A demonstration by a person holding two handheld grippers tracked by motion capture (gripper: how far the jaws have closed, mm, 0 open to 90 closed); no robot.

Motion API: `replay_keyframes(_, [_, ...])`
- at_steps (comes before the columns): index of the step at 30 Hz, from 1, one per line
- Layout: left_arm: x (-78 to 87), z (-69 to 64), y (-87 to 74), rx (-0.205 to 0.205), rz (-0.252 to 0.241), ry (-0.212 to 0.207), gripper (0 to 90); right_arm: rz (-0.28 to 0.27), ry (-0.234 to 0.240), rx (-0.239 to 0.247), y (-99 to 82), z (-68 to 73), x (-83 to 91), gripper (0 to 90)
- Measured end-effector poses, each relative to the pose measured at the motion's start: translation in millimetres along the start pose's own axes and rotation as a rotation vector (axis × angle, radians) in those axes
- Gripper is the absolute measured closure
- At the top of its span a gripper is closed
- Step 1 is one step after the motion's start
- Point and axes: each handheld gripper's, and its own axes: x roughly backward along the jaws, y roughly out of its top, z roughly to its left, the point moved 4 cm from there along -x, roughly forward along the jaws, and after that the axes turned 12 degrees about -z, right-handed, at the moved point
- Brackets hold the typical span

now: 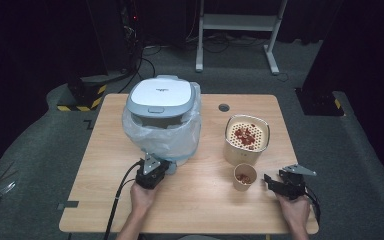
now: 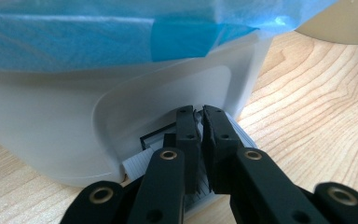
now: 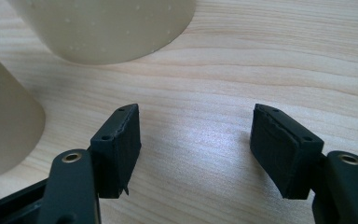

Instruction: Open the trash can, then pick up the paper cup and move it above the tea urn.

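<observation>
- The left claw (image 1: 166, 169) is shown pinched together at the recessed front base of the white bin (image 1: 163, 97), which is lined with a plastic bag (image 1: 182, 137).
- The right claw (image 3: 193, 144) is held wide and empty above the surface (image 1: 205, 200), near the paper cup (image 1: 244, 176).

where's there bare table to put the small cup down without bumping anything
Bare wood runs along the near table edge between the left gripper and right gripper, and down the left side beside the bagged bin. It is crowded on the right, where the small cup stands close by the beige container.
</observation>
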Motion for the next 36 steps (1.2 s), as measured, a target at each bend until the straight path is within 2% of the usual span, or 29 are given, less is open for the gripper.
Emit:
replay_keyframes(3, [-0.1,0.1,0.0,-0.006,0.004,0.003,85.3,0.003,0.009,0.006,-0.1,0.5,0.3,32.8])
replay_keyframes(8, [-1.0,-0.5,-0.3,-0.005,0.014,0.002,85.3,-0.006,0.032,-0.029,-1.1,-2.2,3.5,32.2])
replay_keyframes(16, [-1.4,-0.3,-0.5,-0.003,0.018,0.001,85.4,-0.011,0.037,-0.026,-2.5,1.0,6.0,26.8])
replay_keyframes(24, [-1.4,0.0,-0.6,-0.005,0.023,0.001,85.4,-0.072,0.035,-0.030,-0.2,3.2,21.8,23.9])
replay_keyframes(36, [-1.6,-0.6,-0.6,-0.002,0.024,0.003,85.3,-0.098,0.042,-0.032,-7.1,10.1,35.0,21.0])
